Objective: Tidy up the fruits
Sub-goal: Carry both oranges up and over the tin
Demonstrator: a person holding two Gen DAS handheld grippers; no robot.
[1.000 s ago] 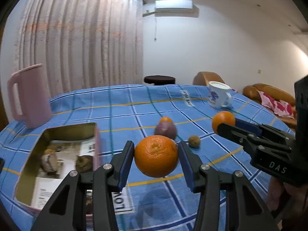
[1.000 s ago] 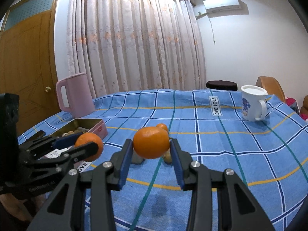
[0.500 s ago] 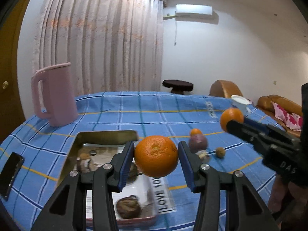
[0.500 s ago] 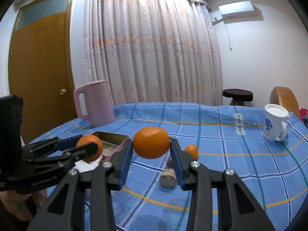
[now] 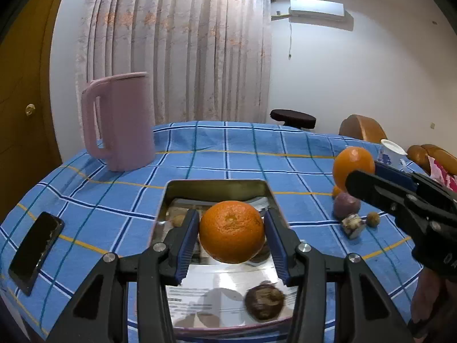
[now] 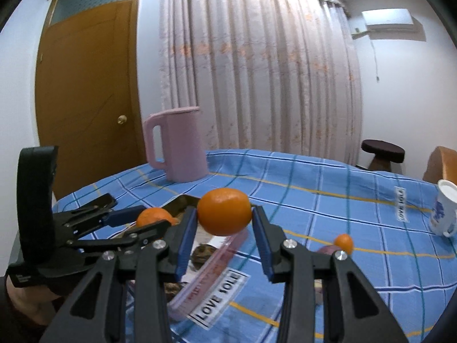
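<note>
Right now my left tool [image 5: 231, 230] grips an orange [image 5: 232, 231] low-centre, above the tin [image 5: 217, 185]; my right tool [image 6: 224, 221] grips another orange [image 6: 224, 211] mid-frame. Releasing from height could bounce either out across the worktop [image 5: 228, 154].

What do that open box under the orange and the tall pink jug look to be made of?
The box looks like thin metal, a tin: its inner walls are shiny and mirror-like, with printed paper lying inside. The pink jug looks like matte moulded plastic: even colour, soft edges, no glare. Neither is certain from sight alone.
</note>
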